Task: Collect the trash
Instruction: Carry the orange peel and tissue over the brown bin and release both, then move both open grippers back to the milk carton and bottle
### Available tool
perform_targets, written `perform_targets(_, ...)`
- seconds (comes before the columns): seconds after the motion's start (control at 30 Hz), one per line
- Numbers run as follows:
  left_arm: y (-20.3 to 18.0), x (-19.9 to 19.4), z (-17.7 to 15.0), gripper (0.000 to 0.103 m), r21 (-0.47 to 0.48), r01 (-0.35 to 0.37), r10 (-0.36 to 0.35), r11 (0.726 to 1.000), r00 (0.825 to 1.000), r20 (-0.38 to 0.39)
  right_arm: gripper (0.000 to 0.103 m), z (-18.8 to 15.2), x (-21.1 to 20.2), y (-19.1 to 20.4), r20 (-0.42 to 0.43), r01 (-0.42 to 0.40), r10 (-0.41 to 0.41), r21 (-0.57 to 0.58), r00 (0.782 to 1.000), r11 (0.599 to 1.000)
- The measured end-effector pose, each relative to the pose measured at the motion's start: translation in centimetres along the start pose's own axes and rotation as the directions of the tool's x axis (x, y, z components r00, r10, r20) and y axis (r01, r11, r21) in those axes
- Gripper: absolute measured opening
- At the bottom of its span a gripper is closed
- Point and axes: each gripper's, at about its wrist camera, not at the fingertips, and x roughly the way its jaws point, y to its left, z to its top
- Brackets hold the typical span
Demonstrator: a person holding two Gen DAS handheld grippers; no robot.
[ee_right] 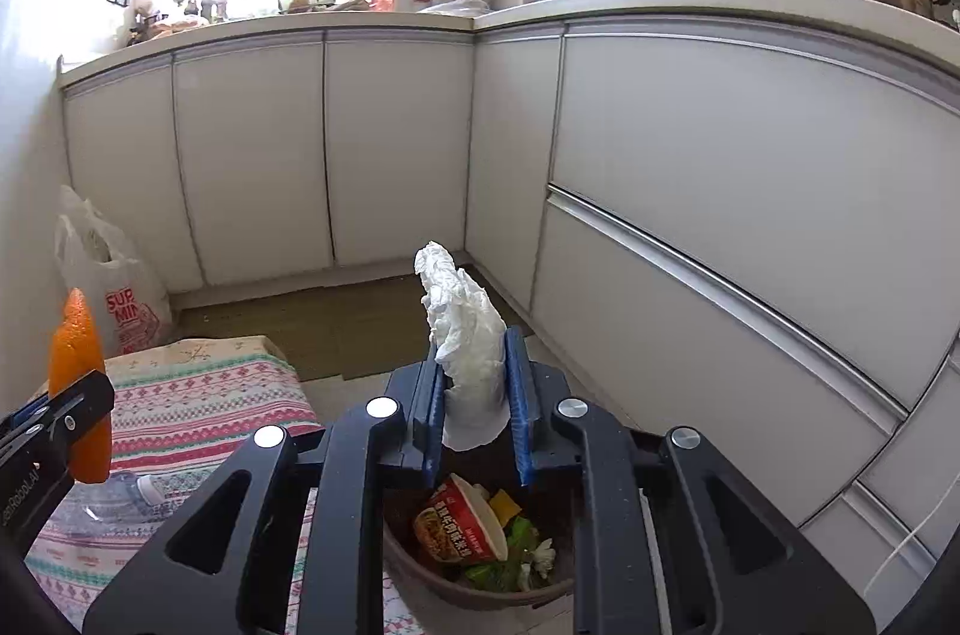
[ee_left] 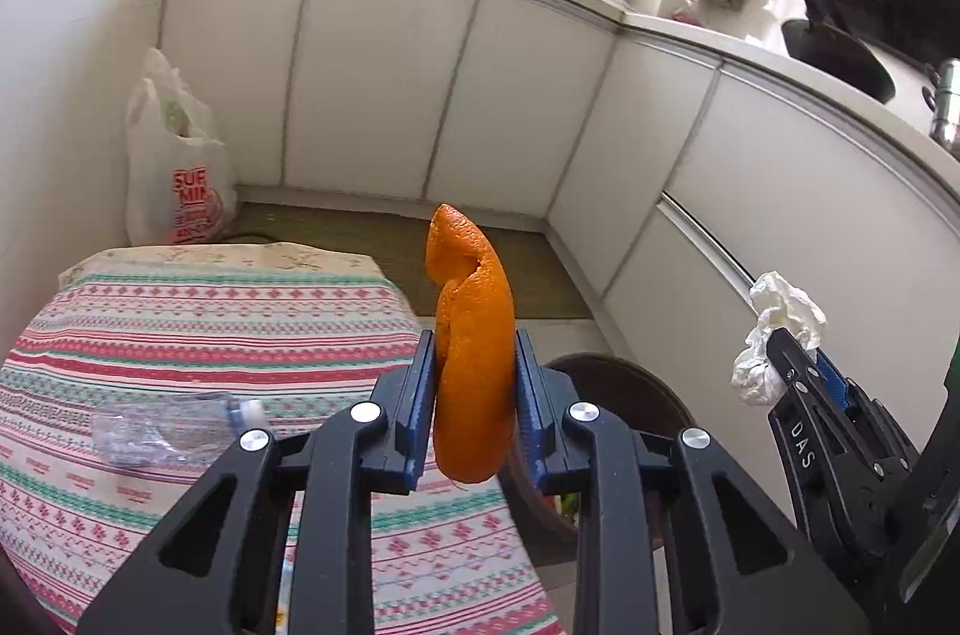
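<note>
The left tool (ee_left: 474, 383) is clamped on a piece of orange peel (ee_left: 471, 335), which sticks up between its blue pads. The right tool (ee_right: 477, 395) is clamped on a crumpled white tissue (ee_right: 465, 329). Both tools point forward and a bit down, side by side.

The brown bin (ee_right: 480, 590) sits on the floor right below the right tool, with a noodle cup (ee_right: 459, 521) and other trash inside. The left tool is over the edge of the tabletop (ee_left: 180, 323), beside the bin.

If the left tool lets go here, the peel could land on the cloth or the floor. The tissue is light and may stick to a pad. A squashed clear bottle (ee_left: 162, 431) still lies on the tabletop.
</note>
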Motion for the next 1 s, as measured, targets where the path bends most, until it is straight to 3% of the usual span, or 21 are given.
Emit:
perform_targets(0.2, -4.3, 3.2, -0.6, 0.026, 0.036, 0.063, -0.061, 0.997, 0.997, -0.053, 0.018, -0.5, 3.0, -4.4, -0.063, 0.053, -0.048, 0.078, 0.997, 0.996)
perform_targets(0.4, -7.7, 7.2, -0.5, 0.026, 0.016, 0.19, -0.185, 0.982, 0.971, -0.149, 0.018, -1.4, 6.8, -8.6, -0.159, 0.017, 0.018, 0.217, 0.987, 0.976)
perform_targets(0.7, -10.6, 12.1, -2.0, 0.027, 0.011, 0.226, -0.216, 0.974, 0.945, -0.246, 0.023, -3.1, 10.8, -11.3, -0.244, 0.027, 0.047, 0.293, 0.969, 0.956)
perform_targets(0.77, -10.7, 13.2, -2.3, 0.027, 0.005, 0.243, -0.233, 0.97, 0.933, -0.275, 0.029, -3.2, 11.5, -11.1, -0.258, 0.034, 0.042, 0.282, 0.965, 0.959)
perform_targets(0.83, -10.8, 14.0, -2.7, 0.031, 0.005, 0.232, -0.221, 0.973, 0.93, -0.295, 0.047, -3.3, 11.6, -11.0, -0.256, 0.056, 0.016, 0.271, 0.967, 0.961)
perform_targets(1.0, -10.6, 13.3, -2.6, 0.04, -0.001, 0.228, -0.219, 0.974, 0.936, -0.277, 0.058, -3.2, 11.1, -11.4, -0.236, 0.122, -0.062, 0.252, 0.97, 0.96)
